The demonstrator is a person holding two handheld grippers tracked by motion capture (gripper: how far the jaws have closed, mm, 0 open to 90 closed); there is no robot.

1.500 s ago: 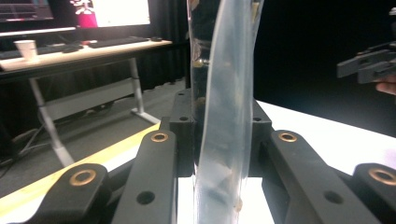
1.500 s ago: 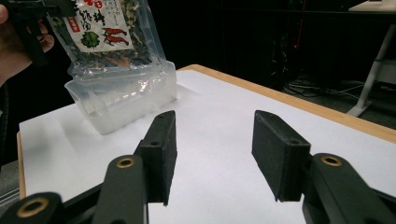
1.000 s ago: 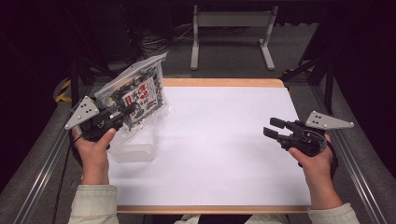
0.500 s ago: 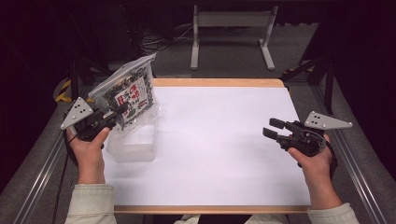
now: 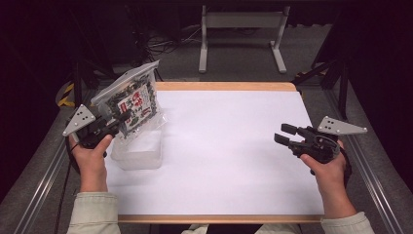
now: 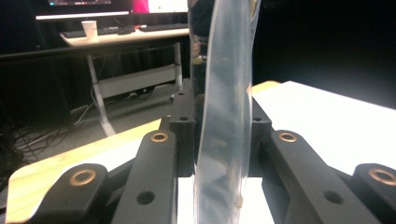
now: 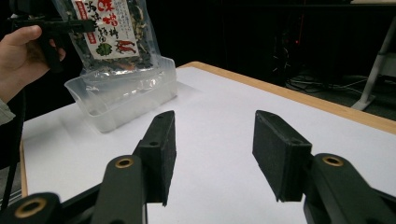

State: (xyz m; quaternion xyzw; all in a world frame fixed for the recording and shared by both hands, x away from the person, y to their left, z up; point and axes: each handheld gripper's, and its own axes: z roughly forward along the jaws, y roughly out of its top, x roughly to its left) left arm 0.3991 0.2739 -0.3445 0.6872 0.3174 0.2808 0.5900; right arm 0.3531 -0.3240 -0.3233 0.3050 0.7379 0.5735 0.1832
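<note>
A clear plastic bag of dried food [image 5: 132,101] with a red and white label hangs upright at the table's left edge, its bottom inside a clear plastic tub [image 5: 138,150]. My left gripper [image 5: 116,121] is shut on the bag's side edge; in the left gripper view the bag's clear film [image 6: 224,121] runs up between the jaws. In the right gripper view the bag [image 7: 114,32] stands over the tub [image 7: 122,99] at the upper left. My right gripper [image 5: 284,134] hovers open over the table's right side, nothing between its pads [image 7: 164,154].
A white sheet covers the wooden table [image 5: 229,87]. A metal frame stand [image 5: 242,34] and cables lie on the floor beyond the far edge. Rails run along both sides of the table. A desk with a cup [image 6: 88,29] stands in the background.
My left gripper has carried the bag leftward and down, so its bottom has sunk into the tub. The right gripper has stayed in place.
</note>
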